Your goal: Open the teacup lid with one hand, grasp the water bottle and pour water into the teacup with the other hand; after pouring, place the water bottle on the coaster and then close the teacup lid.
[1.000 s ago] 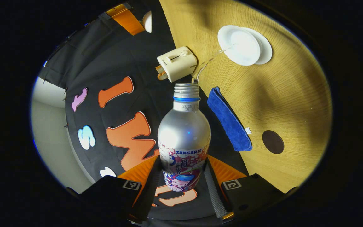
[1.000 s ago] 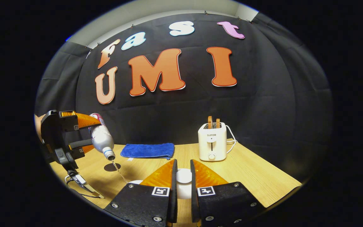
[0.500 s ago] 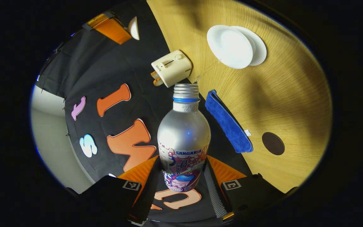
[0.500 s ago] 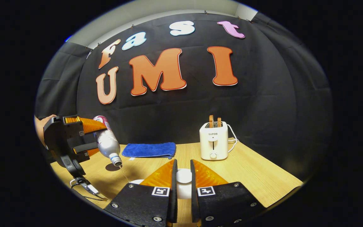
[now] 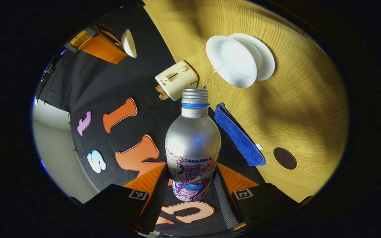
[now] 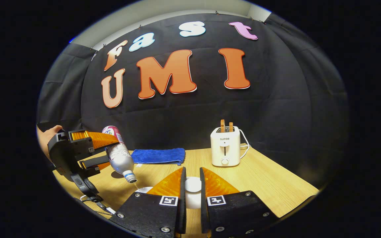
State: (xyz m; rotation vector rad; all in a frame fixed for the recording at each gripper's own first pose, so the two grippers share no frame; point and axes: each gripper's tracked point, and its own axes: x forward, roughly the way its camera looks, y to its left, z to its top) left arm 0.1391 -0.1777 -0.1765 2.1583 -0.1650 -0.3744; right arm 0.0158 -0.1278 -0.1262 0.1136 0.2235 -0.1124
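Observation:
My left gripper (image 5: 192,169) is shut on a silver water bottle (image 5: 193,142) with a printed label. The bottle is tilted mouth-down, and a thin stream of water runs from its mouth into the white teacup (image 5: 232,61), which stands on a white saucer (image 5: 267,54). In the right gripper view the same bottle (image 6: 121,156) slants down from the left gripper (image 6: 111,151) toward the cup's rim (image 6: 143,189). My right gripper (image 6: 192,170) is shut on the knob of the white teacup lid (image 6: 193,185) and holds it above the table. A dark round coaster (image 5: 285,158) lies bare near the blue cloth.
A folded blue cloth (image 5: 238,135) lies along the table's back edge, between the cup and the coaster. A white toaster (image 6: 225,150) with toast in its slots stands at the back, its cord trailing right. A hand (image 6: 46,135) holds the left gripper.
The left gripper has carried the tilted bottle lower and closer to the teacup, so the stream is shorter. The right gripper and the lid have stayed put.

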